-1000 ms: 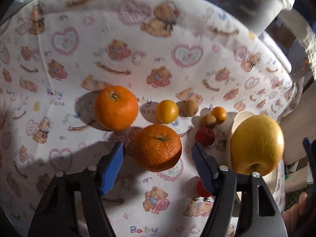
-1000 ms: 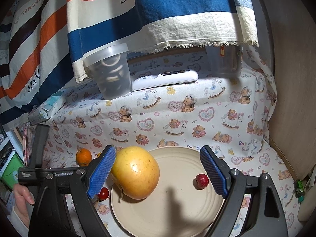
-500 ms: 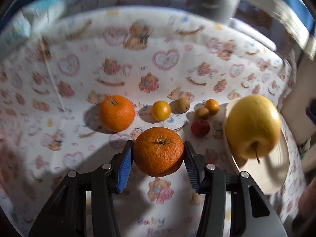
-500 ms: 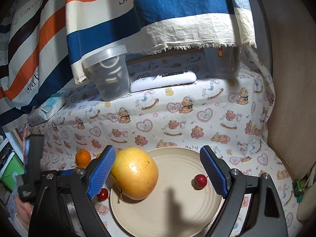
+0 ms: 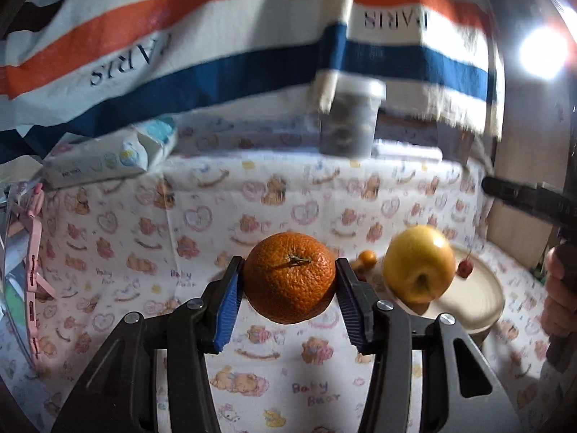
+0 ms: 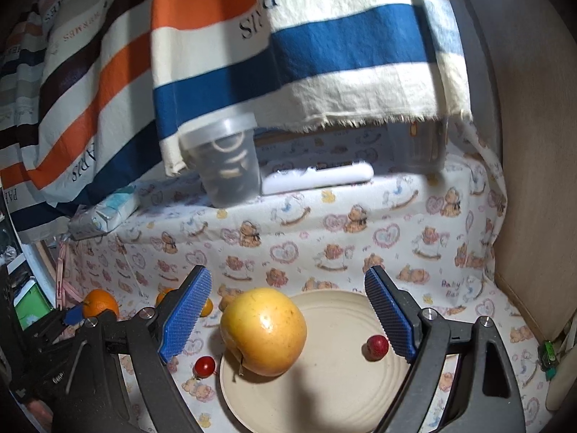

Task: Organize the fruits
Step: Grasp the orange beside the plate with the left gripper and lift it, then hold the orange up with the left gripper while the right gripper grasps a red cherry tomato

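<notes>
My left gripper (image 5: 288, 283) is shut on a large orange (image 5: 290, 278), its blue pads pressing both sides, and holds it above the teddy-bear cloth (image 5: 144, 252). To its right a yellow apple (image 5: 418, 265) sits on the left edge of a cream plate (image 5: 483, 303), with a small red fruit (image 5: 465, 270) further in. My right gripper (image 6: 288, 315) hangs open over the plate (image 6: 335, 389), nothing between its pads. Below it are the apple (image 6: 265, 330) and the small red fruit (image 6: 377, 346). Another red fruit (image 6: 205, 366) lies on the cloth left of the plate.
A lidded plastic tub (image 6: 230, 166), a white flat device (image 6: 317, 178) and a tissue pack (image 6: 104, 213) stand on the raised back ledge under a striped blanket (image 6: 324, 54). Small orange fruits (image 6: 207, 306) lie left of the plate. A wooden panel (image 6: 533, 216) bounds the right side.
The left gripper closed on the near orange and lifted it off the cloth, its view swinging up toward the back ledge. The right gripper stayed open over the plate.
</notes>
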